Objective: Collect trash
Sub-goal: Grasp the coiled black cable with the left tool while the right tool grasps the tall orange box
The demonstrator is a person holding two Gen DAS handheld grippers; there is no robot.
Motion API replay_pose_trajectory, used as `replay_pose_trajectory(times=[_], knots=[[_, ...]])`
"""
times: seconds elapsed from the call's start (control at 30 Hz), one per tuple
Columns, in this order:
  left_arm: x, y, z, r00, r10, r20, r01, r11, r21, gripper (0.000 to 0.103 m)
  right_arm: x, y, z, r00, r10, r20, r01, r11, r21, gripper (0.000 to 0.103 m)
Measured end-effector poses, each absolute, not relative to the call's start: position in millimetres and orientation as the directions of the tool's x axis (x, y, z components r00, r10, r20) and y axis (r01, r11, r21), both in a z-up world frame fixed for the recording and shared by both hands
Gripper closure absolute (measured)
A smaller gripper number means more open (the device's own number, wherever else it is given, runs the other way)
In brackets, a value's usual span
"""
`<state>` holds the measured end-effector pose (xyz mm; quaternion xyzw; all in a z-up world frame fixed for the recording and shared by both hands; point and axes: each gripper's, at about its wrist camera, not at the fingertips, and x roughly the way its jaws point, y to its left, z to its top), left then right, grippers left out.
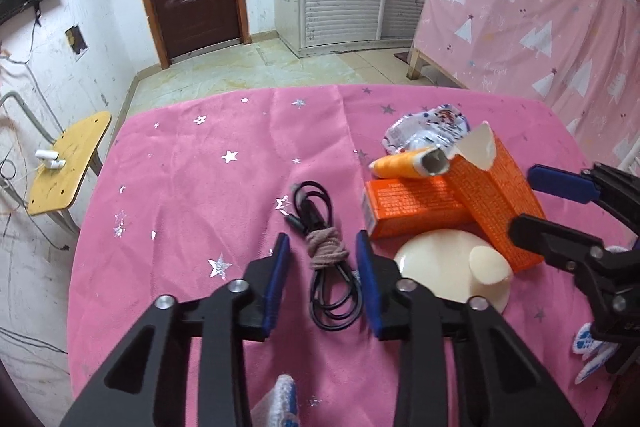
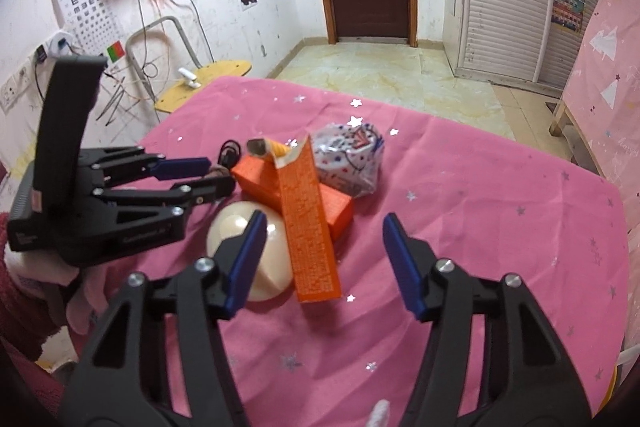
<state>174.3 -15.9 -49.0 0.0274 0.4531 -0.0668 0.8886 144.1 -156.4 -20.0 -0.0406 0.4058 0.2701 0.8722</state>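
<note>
On the pink star-print tablecloth (image 1: 200, 187) lies a coiled black cable (image 1: 326, 251) tied with a beige band. My left gripper (image 1: 323, 267) straddles it, open, with gaps on both sides of the bundle. To its right are a cream round lid (image 1: 440, 267), two orange boxes (image 1: 412, 207) (image 1: 492, 203), an orange spool (image 1: 404, 165) and a crumpled foil wrapper (image 1: 428, 125). My right gripper (image 2: 326, 259) is open around the near end of the long orange box (image 2: 310, 227), pads apart from it. The left gripper (image 2: 216, 173) shows at the left of the right wrist view.
A yellow stool (image 1: 68, 163) with a small white item stands off the table's far left corner. White-and-blue patterned pieces (image 1: 588, 343) lie near the right edge. A pink-draped bed (image 1: 540, 7) stands at the right, with tiled floor and a door beyond.
</note>
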Motion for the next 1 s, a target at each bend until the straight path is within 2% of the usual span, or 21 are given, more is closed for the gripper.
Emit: replay_pose_trajectory(times=[0.1, 0.23, 0.37, 0.77, 1.0], knots=[[173, -18, -50, 0.586, -0.072, -0.807, 0.137, 0.990, 0.011, 0.091, 146, -152, -24, 0.520, 0.427, -0.740, -0.505, 0.852, 0.137, 0.054], [171, -14, -49, 0.580, -0.085, -0.810, 0.130, 0.991, -0.011, 0.091, 149, -150, -28, 0.507, 0.429, -0.747, -0.512, 0.847, 0.139, 0.062], [167, -7, -47, 0.580, -0.088, -0.810, 0.122, 0.992, -0.021, 0.091, 150, -151, -30, 0.493, 0.449, -0.745, -0.521, 0.838, 0.161, 0.083], [142, -11, -8, 0.636, -0.093, -0.766, 0.138, 0.990, -0.006, 0.091, 134, -183, -6, 0.557, 0.473, -0.683, -0.493, 0.850, 0.187, 0.083], [124, -52, 18, 0.666, -0.131, -0.734, 0.200, 0.980, 0.007, 0.091, 118, -222, 4, 0.604, 0.471, -0.643, -0.454, 0.866, 0.208, 0.083]])
